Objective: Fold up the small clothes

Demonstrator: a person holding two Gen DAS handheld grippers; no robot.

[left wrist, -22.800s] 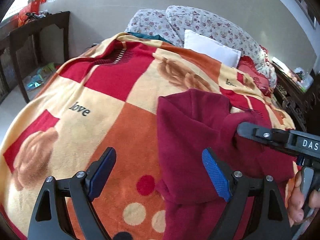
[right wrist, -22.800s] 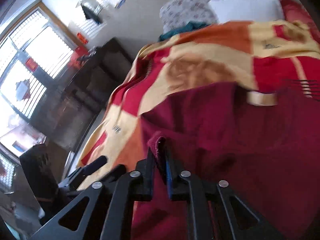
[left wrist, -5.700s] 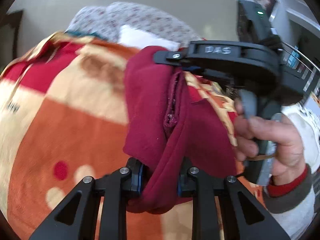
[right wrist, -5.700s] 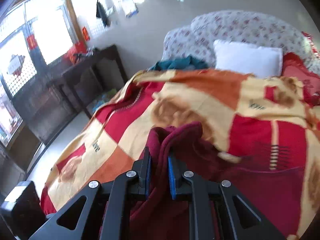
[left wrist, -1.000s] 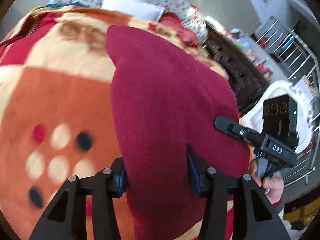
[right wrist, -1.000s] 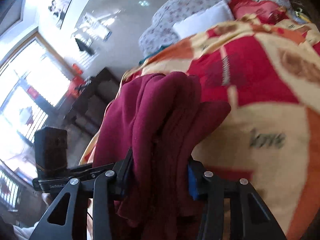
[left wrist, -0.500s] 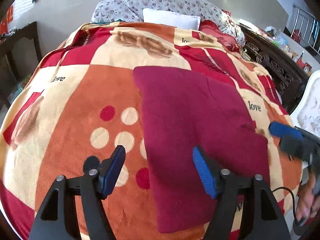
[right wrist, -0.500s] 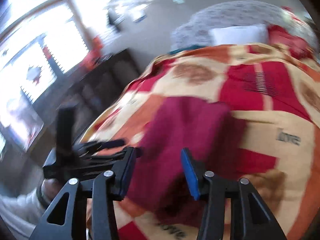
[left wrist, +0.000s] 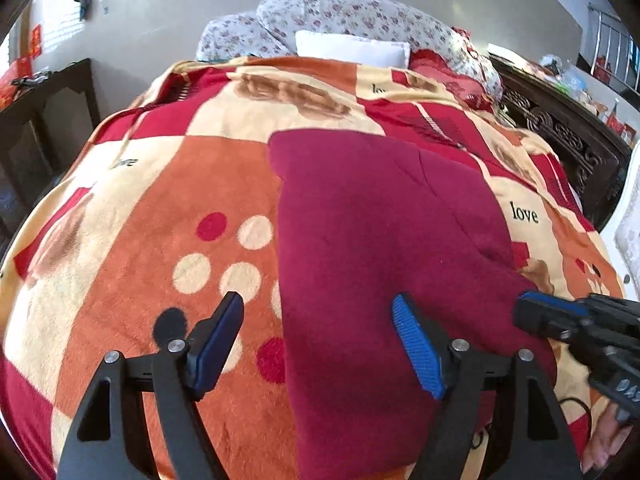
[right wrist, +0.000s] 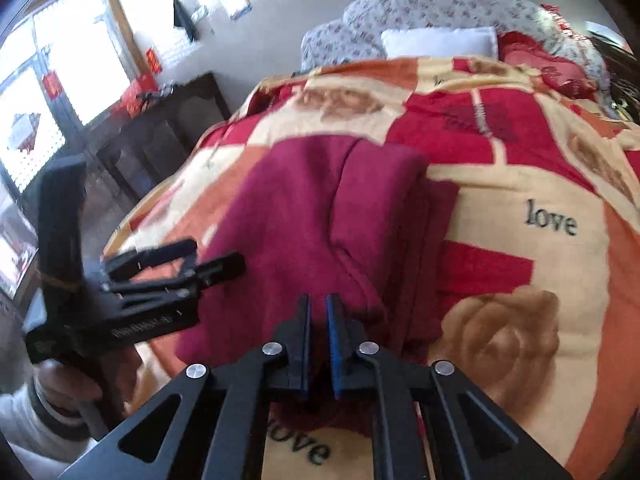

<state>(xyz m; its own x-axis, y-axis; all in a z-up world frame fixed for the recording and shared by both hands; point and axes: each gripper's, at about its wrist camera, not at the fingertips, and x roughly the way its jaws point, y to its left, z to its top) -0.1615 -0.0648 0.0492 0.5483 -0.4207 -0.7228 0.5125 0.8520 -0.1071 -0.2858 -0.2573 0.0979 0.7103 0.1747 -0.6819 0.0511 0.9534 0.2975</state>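
We see the folded dark red fleece garment (left wrist: 384, 240) lying flat on the bed, on the orange, cream and red patterned fleece blanket (left wrist: 132, 240), toward the foot edge and closer to the bed's right side than its left. Its long axis runs from the foot edge up toward the white pillow (left wrist: 352, 46) at the head. Our left gripper (left wrist: 318, 342) has just been opening; its jaws now stand wide apart above the garment's near left edge, one blue pad over the blanket and the other over the red cloth, neither pressing on anything. Our right gripper (right wrist: 318, 344) has just been closing and is now nearly clenched, with only a thin slit between its pads; we make out nothing pinched in that slit, though the garment's near edge lies just beyond and below its tips. From the right wrist view the garment shows a layered fold along its right side (right wrist: 416, 216), a little uneven. We judge the fold as laid down and let go. Both grippers sit at the near short end, so any further fold would carry that end away from us along the long axis, and the left gripper, already spread over the edge, looks the readier of the two.
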